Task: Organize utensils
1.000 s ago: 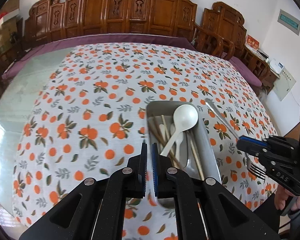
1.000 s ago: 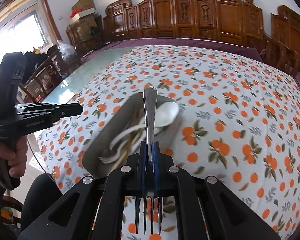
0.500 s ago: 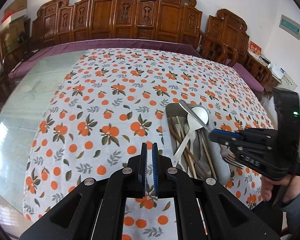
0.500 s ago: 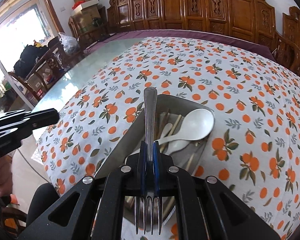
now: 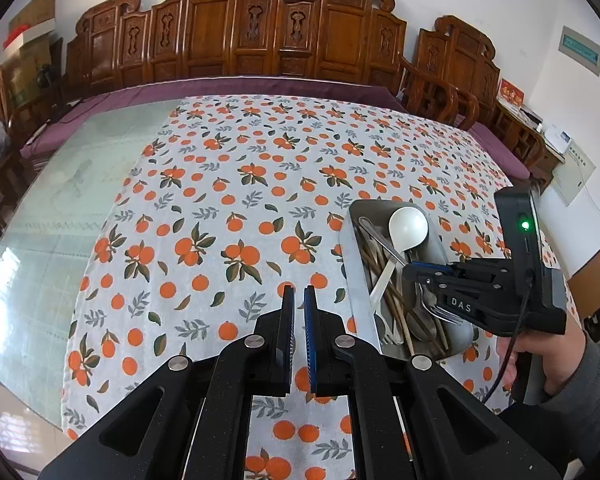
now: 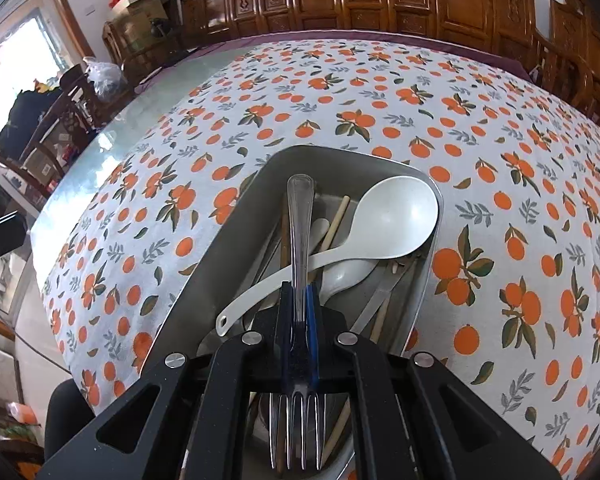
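Note:
A metal tray [image 5: 350, 256] sits near the table's front right and holds a white ladle [image 5: 407, 225], chopsticks [image 5: 396, 310] and other cutlery. My right gripper [image 6: 299, 292] is shut on a metal fork [image 6: 300, 216], handle pointing forward, low over the tray [image 6: 220, 256] and the white ladle [image 6: 396, 212]. In the left wrist view the right gripper [image 5: 410, 272] hovers over the tray with the fork [image 5: 444, 314] tines toward the person. My left gripper [image 5: 299, 300] is empty, its jaws nearly closed with a narrow gap, above the cloth left of the tray.
The table carries an orange-print cloth [image 5: 260, 184] over a glass top [image 5: 52, 208] bare at the left. Carved wooden chairs [image 5: 260, 32] line the far side. A window and clutter [image 6: 28, 92] lie at the far left in the right wrist view.
My right gripper has moved down and in over the tray with the fork. My left gripper has drawn back and left, away from the tray.

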Available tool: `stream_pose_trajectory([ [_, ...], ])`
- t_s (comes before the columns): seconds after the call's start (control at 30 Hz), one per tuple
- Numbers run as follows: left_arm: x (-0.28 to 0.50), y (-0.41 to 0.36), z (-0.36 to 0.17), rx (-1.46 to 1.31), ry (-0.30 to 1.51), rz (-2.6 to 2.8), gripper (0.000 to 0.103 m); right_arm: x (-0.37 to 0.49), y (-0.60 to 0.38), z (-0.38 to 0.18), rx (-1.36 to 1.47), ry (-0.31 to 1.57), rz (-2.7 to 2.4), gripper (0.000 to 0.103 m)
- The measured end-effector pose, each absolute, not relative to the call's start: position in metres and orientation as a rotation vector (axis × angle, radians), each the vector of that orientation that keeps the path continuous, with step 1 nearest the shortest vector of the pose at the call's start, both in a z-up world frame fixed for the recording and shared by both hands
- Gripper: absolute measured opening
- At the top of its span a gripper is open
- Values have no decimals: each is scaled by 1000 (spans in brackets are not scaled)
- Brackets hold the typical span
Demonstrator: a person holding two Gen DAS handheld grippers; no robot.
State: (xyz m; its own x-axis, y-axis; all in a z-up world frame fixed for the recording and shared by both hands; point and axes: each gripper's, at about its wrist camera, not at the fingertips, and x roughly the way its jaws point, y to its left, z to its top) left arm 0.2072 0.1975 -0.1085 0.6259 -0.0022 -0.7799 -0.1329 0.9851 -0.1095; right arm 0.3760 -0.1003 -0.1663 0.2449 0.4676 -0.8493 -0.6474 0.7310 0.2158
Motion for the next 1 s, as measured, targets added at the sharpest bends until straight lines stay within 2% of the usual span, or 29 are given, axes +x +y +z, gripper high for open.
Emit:
stream_pose_trajectory([
  [0.37, 200, 189, -103, -159, 883, 74, 4, 372, -97, -170, -179, 1093, 793, 9],
  [0.7, 187, 167, -83, -134, 851, 74, 5, 352, -123, -127, -141, 986, 841, 9],
  [0.77, 183, 161, -80, -125, 844, 73, 12, 345, -133, -116, -133, 961, 843, 9],
  [0.8, 180, 156, -77, -120, 835, 73, 20, 341, -139, -109, -130, 945, 842, 9],
  [0.9, 174, 145, -70, -112, 817, 65, 28, 329, -157, -94, -120, 909, 842, 9],
  [1.0, 169, 135, -62, -105, 790, 58, 47, 312, -181, -75, -111, 861, 834, 9],
])
